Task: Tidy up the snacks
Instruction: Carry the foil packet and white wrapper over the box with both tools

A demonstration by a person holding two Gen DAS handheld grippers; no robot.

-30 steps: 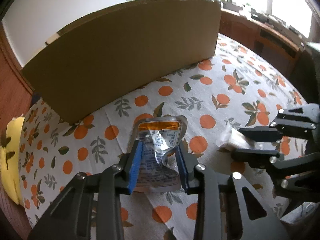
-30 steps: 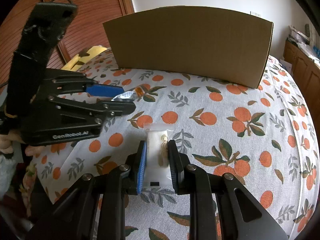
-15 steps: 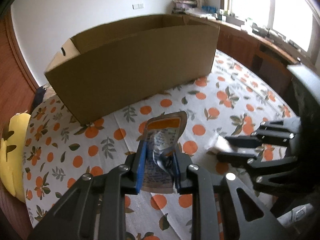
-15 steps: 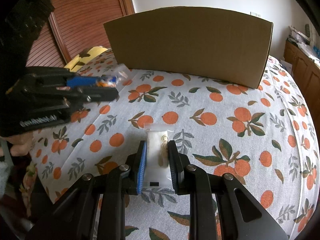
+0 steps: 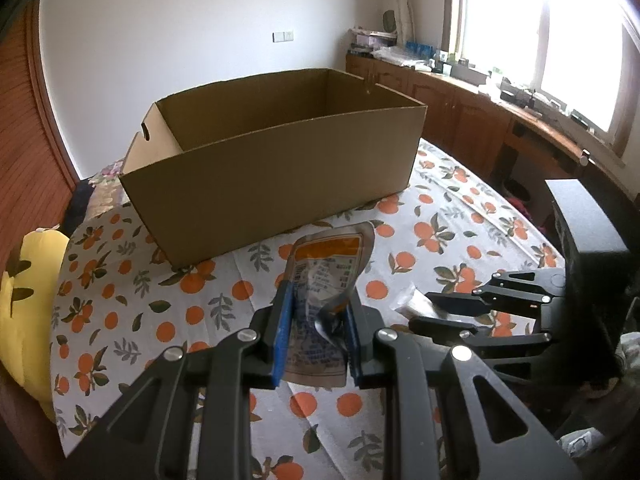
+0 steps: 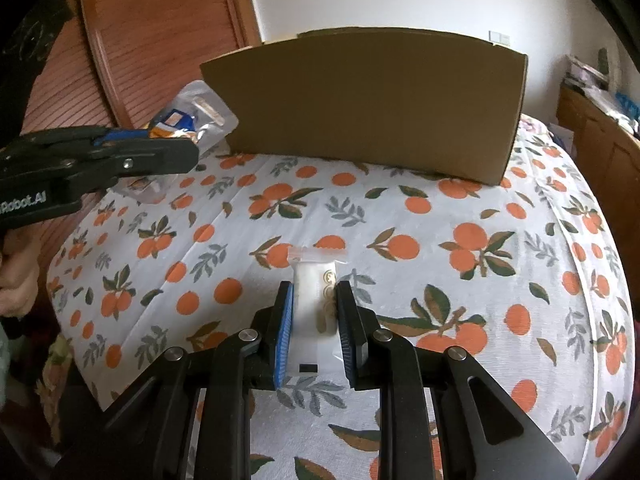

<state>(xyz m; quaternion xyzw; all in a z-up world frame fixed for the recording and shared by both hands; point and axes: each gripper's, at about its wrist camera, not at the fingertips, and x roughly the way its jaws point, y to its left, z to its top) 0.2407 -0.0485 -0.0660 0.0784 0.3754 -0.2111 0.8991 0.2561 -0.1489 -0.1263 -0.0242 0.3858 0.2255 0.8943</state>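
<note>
2 handheld tools work over a surface covered by a white cloth printed with oranges. The left tool is clamped on a crumpled silver foil snack pouch with an orange band and small printed text too fine to read, held clear above the cloth in front of 1 open brown cardboard box. In the right wrist view, white lettering on the left tool's side reads "Robot.AI", partly cut off. The right tool is closed on 1 white snack packet with a clear serrated top edge, which lies on the cloth near the box
</note>
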